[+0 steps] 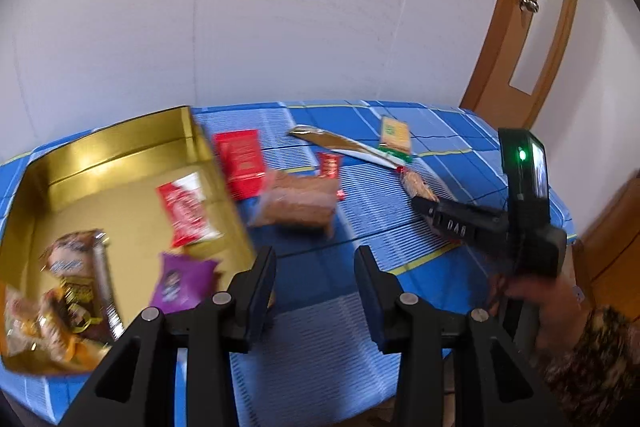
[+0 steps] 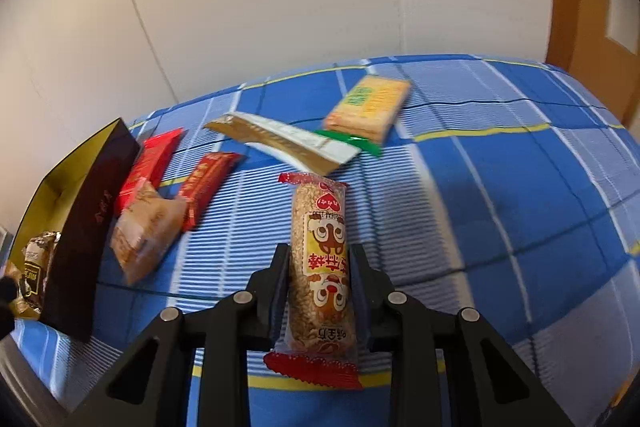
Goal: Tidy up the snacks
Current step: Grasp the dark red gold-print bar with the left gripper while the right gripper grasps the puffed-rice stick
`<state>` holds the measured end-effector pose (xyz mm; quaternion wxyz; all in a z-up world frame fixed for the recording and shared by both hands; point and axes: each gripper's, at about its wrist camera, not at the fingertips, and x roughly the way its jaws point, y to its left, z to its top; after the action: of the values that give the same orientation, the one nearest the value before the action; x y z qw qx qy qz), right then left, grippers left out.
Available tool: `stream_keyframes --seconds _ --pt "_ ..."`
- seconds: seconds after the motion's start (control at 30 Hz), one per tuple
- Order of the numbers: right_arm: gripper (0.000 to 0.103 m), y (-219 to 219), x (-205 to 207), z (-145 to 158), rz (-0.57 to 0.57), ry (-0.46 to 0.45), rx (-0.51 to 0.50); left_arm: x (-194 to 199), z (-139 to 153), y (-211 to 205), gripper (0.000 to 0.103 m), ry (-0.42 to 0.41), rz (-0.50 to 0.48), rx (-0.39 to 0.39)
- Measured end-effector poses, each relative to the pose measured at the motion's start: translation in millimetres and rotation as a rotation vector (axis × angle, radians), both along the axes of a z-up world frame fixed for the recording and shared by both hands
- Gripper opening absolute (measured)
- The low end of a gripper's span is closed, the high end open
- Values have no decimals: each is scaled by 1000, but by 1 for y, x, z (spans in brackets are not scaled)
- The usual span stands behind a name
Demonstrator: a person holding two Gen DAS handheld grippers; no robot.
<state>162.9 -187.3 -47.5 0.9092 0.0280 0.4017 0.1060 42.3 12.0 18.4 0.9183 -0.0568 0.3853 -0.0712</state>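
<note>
**Snack bar clamped lengthwise in the right gripper**

Snack bar (image 2: 322,267), a long sesame stick in a red-ended wrapper, sits between the right gripper's (image 2: 320,259) clenched jaws, its long axis running along the fingers toward the table's (image 2: 520,187) far edge. Blue checked cloth lies bare toward the right edge. The left gripper (image 1: 316,267) hangs released with nothing between its jaws, beside the gold tin (image 1: 120,151) at the left edge, which holds a red packet (image 1: 186,211), a purple packet (image 1: 182,281) and brown wrapped snacks (image 1: 76,287).

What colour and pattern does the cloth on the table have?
The tablecloth is blue, checked with white-striped squares and thin yellow lines. It shows best in the right wrist view.
</note>
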Motion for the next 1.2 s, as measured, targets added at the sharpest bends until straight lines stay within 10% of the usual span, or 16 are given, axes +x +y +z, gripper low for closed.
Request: stream_keyframes --seconds 0.6,1.2 --pt "29 2 -2 -2 -20 -58 -29 155 -28 -56 41 162 -64 169" --pt "29 -16 -1 -2 -130 -67 -51 170 -66 -61 34 226 -71 151"
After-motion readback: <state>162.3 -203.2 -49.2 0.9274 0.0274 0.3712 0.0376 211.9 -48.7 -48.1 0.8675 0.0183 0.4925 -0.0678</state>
